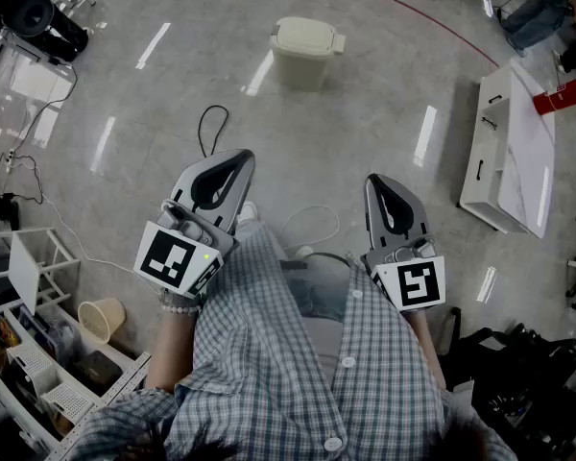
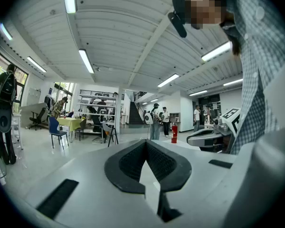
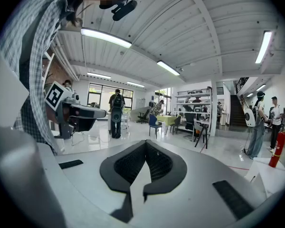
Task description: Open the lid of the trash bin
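Head view puts the trash bin (image 1: pixel 306 56) at upper centre, lid (image 1: pixel 304 35) down, well apart from the left gripper (image 1: pixel 238 159) and right gripper (image 1: pixel 375 181), both closed on nothing, so the opening is all yet to do.

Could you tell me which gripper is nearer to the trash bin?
Left, slightly. The left gripper points toward the trash bin from its near left; the right gripper sits farther back on its right. Both are well short.

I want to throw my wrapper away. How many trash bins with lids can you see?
1. The beige trash bin stands on the floor near the top of the head view, its lid down. More may be hidden outside the picture.
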A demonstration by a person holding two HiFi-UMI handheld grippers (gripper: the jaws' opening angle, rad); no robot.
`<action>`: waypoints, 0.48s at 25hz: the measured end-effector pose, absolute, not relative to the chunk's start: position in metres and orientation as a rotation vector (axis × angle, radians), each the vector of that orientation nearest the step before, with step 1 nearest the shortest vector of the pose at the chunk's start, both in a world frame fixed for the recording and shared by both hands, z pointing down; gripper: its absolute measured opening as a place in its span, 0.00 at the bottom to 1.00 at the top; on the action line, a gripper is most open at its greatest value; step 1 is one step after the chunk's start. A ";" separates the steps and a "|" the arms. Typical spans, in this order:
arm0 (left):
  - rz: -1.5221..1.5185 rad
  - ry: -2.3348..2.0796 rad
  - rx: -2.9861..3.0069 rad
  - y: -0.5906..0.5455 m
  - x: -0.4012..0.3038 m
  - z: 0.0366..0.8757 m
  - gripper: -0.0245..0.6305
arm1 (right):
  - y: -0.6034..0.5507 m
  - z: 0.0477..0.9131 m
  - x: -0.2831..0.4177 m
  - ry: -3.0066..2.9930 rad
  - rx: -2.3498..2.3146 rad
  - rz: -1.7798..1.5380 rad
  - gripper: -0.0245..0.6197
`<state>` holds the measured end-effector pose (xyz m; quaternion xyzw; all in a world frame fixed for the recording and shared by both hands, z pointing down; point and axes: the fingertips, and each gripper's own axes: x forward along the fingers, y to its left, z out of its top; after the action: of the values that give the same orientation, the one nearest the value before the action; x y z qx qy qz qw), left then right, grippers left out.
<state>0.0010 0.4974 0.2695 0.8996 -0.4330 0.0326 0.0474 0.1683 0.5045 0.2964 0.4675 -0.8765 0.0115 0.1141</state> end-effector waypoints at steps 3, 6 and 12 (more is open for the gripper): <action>0.100 -1.320 2.742 0.495 -0.001 0.269 0.04 | 0.502 0.296 0.166 -2.569 1.368 0.038 0.07; 0.100 -1.315 2.740 0.493 -0.003 0.270 0.04 | 0.501 0.297 0.164 -2.566 1.366 0.042 0.07; 0.098 -1.301 2.733 0.488 -0.008 0.274 0.04 | 0.497 0.301 0.160 -2.550 1.375 0.066 0.07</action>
<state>-0.0077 0.4882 0.2739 0.9009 -0.4291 0.0324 0.0566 0.1598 0.4969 0.3008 0.4710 -0.8734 0.0226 0.1216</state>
